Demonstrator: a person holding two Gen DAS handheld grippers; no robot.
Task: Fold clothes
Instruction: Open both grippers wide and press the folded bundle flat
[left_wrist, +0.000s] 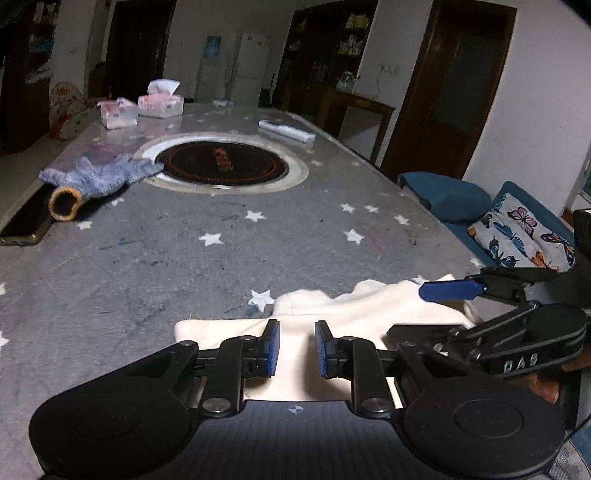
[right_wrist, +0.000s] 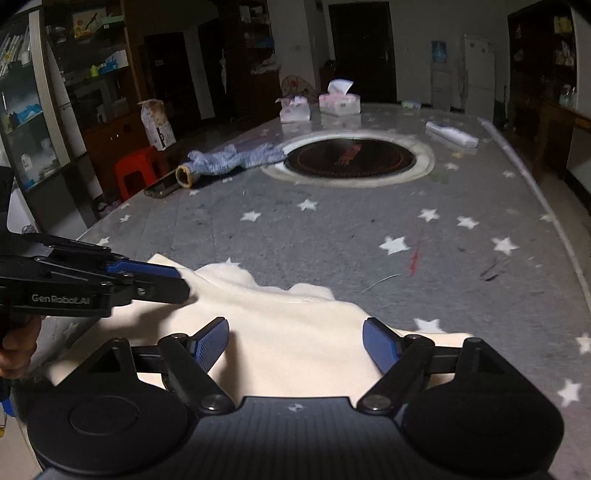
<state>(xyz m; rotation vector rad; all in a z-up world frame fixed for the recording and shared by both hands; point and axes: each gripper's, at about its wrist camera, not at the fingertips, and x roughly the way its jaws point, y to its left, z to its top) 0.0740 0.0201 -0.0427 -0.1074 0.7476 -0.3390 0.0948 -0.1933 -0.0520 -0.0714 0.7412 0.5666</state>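
Cream garment, rumpled, at near edge of worktop, partly under both grippers; also seen in right wrist view.

Left gripper: fingers parted by a narrow gap, cream cloth showing between the blue pads, no clear pinch in its own view. In right wrist view the same gripper enters from the left, tips touching the garment's left corner; grip on the cloth there cannot be told.

Right gripper: fingers spread wide, hovering over the middle of the garment, nothing between them. In left wrist view reaching in from the right over the cloth's right portion.

Worktop cover: grey, white star print, scribble marks.

Round dark inset with pale ring, centre of worktop.

Blue-grey knitted garment with tan cuff, far left, one end touching the inset's ring.

Dark phone, left edge, just beside the cuff.

Two tissue packs, far end.

White wrapped roll, far right.

Red stool on the floor beside the worktop.
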